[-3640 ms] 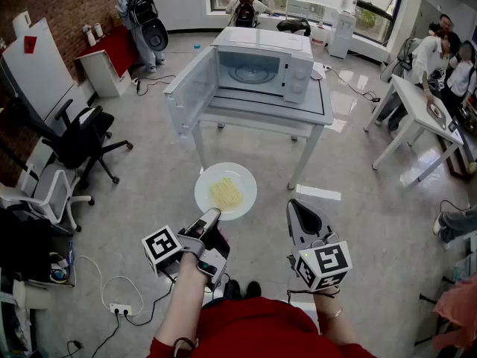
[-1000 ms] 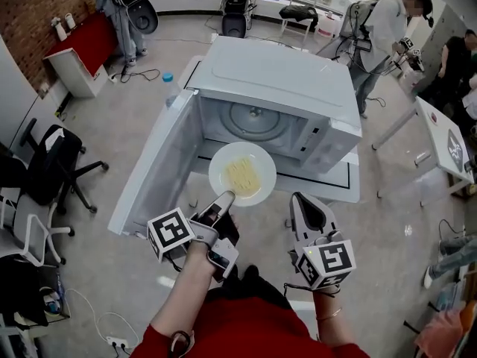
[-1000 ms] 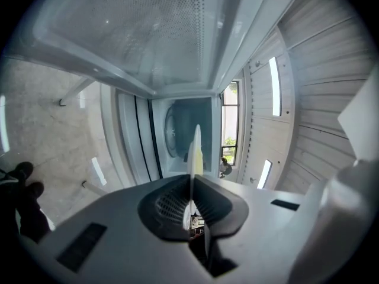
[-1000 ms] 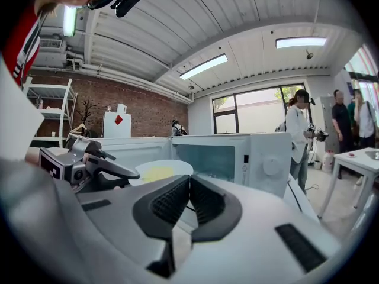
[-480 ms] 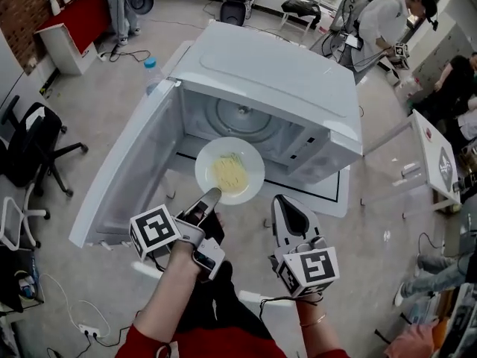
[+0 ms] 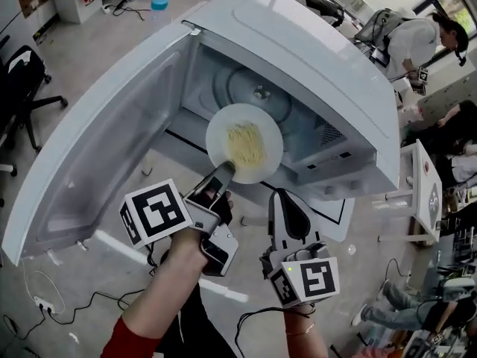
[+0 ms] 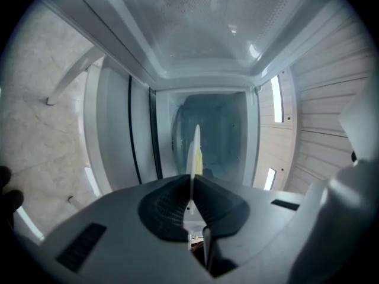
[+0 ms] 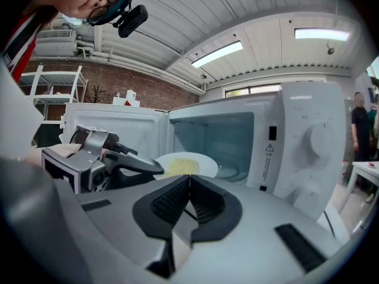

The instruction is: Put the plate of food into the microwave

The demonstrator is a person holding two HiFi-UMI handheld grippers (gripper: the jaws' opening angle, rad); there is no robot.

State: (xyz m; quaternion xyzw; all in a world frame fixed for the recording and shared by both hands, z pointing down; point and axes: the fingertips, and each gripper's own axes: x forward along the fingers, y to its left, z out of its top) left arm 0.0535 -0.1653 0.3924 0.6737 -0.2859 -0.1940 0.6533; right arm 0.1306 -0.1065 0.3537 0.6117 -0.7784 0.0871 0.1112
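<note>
As left gripper (image 6: 223,172) pinches its rim, plate (image 6: 219,134) at microwave (image 6: 298,51) mouth

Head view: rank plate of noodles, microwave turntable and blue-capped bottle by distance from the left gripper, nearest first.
1. plate of noodles: rim clamped in the left gripper.
2. microwave turntable: inside the cavity, just beyond the plate.
3. blue-capped bottle: far top left, past the open door.

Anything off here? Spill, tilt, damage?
Nothing stands out. The left gripper pinches the plate by its near rim at the mouth of the open microwave; the plate looks roughly level, noodles piled in its middle, none spilled. The right gripper is shut, empty.
</note>
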